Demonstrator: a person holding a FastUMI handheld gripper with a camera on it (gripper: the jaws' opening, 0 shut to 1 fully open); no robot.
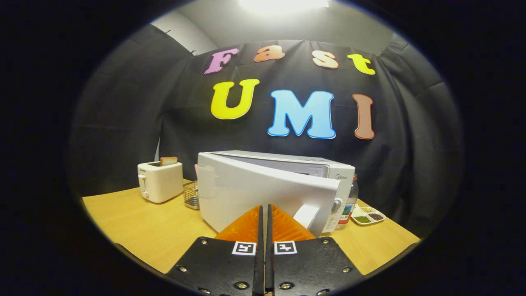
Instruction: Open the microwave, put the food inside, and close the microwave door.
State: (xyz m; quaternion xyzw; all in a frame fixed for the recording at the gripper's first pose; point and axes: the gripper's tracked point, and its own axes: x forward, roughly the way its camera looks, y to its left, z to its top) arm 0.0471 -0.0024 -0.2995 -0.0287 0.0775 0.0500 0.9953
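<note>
Microwave [287, 181] stands mid-table [135, 222], long axis running left to right. Its door [254, 193] is seen slightly ajar, hinged at the left, free edge with handle [306, 216] at the right. Gripper [265, 216] is clenched, fingers pressed together with nothing between, tips just short of the door. Door is judged stiff, light, smooth; best pushed flat near the handle. Toaster [160, 181] sits left of the microwave.

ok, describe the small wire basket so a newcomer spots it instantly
Start at the white microwave on the wooden table, beyond the shut claw. The wire basket sits between the microwave's left end and the white toaster. It is the one see-through metal mesh item among solid white appliances.
</note>
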